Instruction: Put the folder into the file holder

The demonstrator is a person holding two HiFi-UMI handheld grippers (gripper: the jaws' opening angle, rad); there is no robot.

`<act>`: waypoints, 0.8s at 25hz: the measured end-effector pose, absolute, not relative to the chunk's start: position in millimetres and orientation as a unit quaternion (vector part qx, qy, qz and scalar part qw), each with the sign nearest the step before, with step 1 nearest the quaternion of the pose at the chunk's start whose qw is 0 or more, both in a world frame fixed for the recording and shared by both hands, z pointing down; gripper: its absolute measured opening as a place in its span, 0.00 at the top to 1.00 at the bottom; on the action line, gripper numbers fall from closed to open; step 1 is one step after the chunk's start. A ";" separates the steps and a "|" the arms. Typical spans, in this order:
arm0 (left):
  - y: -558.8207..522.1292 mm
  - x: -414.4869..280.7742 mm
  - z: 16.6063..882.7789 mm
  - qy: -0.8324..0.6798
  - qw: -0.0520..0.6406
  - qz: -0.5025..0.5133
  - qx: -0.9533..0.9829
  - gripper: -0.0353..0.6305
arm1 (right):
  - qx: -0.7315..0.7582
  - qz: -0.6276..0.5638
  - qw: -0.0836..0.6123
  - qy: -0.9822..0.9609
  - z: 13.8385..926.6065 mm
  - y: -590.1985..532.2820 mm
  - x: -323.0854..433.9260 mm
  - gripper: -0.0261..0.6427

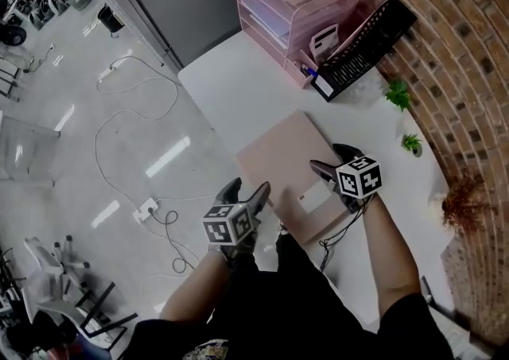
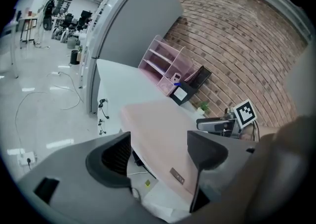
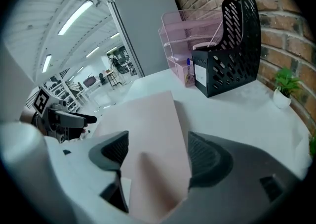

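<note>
Indoors, table [image 1: 231,88] by brick wall [image 1: 453,48] bears folder [image 1: 286,156]; left hand-held gripper [image 1: 248,190], right hand-held gripper [image 1: 329,158] gaping.

Open-plan office, desk corner by a brick wall [image 1: 461,40].
White counter [image 1: 227,84] under the right claw [image 1: 328,156] carries pink letter trays [image 1: 298,1] and a black mesh file holder [image 1: 362,52] well beyond it; potted plants [image 1: 399,94] to its right along the bricks; glossy floor [image 1: 71,152] with a corded power strip [image 1: 148,209] left of the left claw [image 1: 246,187]; office chairs [image 2: 64,22] and ceiling strip lights [image 3: 74,18] far ahead.
</note>
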State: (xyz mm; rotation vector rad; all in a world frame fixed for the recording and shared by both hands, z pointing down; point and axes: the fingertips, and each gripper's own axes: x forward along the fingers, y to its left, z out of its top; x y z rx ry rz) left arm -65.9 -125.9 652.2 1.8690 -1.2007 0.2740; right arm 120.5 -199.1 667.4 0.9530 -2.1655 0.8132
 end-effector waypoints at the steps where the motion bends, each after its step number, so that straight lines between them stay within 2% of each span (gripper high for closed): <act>1: -125.1 -66.3 656.6 -0.484 0.442 0.110 0.747 0.43 | 0.359 0.310 0.317 -0.821 670.2 -199.1 120.2 0.39; 12: -120.1 -62.6 691.6 -0.491 0.481 0.108 0.718 0.43 | 0.363 0.267 0.369 -0.813 684.8 -200.5 116.3 0.43; 20: -118.1 -58.5 706.0 -0.485 0.519 0.077 0.700 0.43 | 0.368 0.235 0.370 -0.820 683.2 -196.3 103.4 0.44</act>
